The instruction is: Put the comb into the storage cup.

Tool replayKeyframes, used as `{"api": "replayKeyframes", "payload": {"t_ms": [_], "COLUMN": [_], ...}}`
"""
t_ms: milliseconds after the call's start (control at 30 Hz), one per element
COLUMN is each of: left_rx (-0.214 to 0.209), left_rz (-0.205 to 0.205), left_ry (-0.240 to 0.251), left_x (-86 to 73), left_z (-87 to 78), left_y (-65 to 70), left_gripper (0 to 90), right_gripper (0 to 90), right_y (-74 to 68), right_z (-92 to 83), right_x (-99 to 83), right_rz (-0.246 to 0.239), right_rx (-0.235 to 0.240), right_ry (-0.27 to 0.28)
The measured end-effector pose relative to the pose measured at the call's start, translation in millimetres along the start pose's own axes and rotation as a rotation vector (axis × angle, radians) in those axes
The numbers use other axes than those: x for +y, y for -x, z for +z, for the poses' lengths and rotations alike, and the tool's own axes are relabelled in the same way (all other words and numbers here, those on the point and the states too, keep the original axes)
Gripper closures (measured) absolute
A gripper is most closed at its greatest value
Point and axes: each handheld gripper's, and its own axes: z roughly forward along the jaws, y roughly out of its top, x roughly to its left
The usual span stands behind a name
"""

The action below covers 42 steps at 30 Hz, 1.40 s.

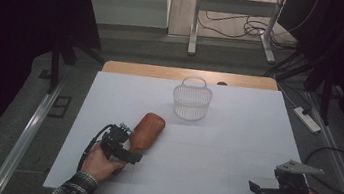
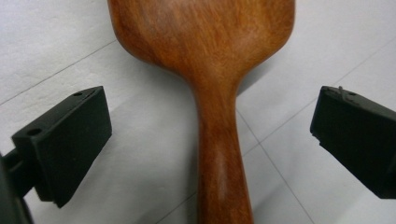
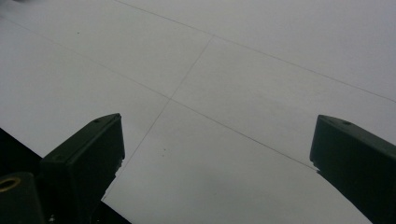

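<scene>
Bench [image 1: 235, 135] is white-topped, dim room. Brown wooden paddle brush [image 1: 147, 130] lies near the white mesh basket [image 1: 191, 101], handle between the left hand-held gripper's [image 1: 129, 148] wide-open jaws; right hand-held gripper [image 1: 266, 192] open, empty.

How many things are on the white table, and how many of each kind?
Wooden paddle brush, lying flat, handle between the open jaws of the left gripper: 1
White wire basket, standing apart at the far side: 1
Grippers, counting the right gripper open over bare table: 2
Total: 4
</scene>
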Motion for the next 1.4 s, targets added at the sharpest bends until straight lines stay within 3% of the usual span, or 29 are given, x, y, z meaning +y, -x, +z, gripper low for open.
{"api": "replayKeyframes", "payload": {"t_ms": [100,233,400,500,833,1000,1167,1400], "left_rx": [0.012,0.034,0.067,0.065,0.060,0.079,0.087,0.052], "left_rz": [0.012,0.036,0.077,0.078,0.081,0.085,0.094,0.066], "left_ry": [-0.009,-0.025,-0.030,-0.027,-0.036,-0.025,-0.028,-0.018], "left_x": [0.4,0.7,1.0,1.1,1.4,1.1,2.4,2.6], "left_z": [1.4,2.3,1.8,1.3,1.0,-2.6,-3.9,-5.7], "left_y": [1.3,3.5,8.3,8.2,7.5,5.1,5.8,2.0], "left_gripper": [0.1,7.3,26.3,38.7,64.8,71.4,72.1,72.2], "right_gripper": [3.2,3.2,3.2,3.2,3.2,3.4,3.5,3.6], "right_y": [0.0,-0.1,-0.1,-0.2,-0.2,-0.2,-0.3,-0.3], "right_z": [-0.1,-0.2,-0.2,-0.1,0.1,0.2,0.1,0.1], "right_x": [-0.1,-0.2,-0.2,-0.2,-0.2,-0.1,-0.1,-0.1], "right_rz": [-0.001,-0.001,-0.002,-0.002,-0.003,-0.005,-0.006,-0.007], "right_rx": [0.000,-0.001,-0.002,-0.002,0.000,0.002,0.004,0.006], "right_ry": [0.000,-0.001,-0.001,-0.002,-0.003,-0.003,-0.004,-0.004]}}
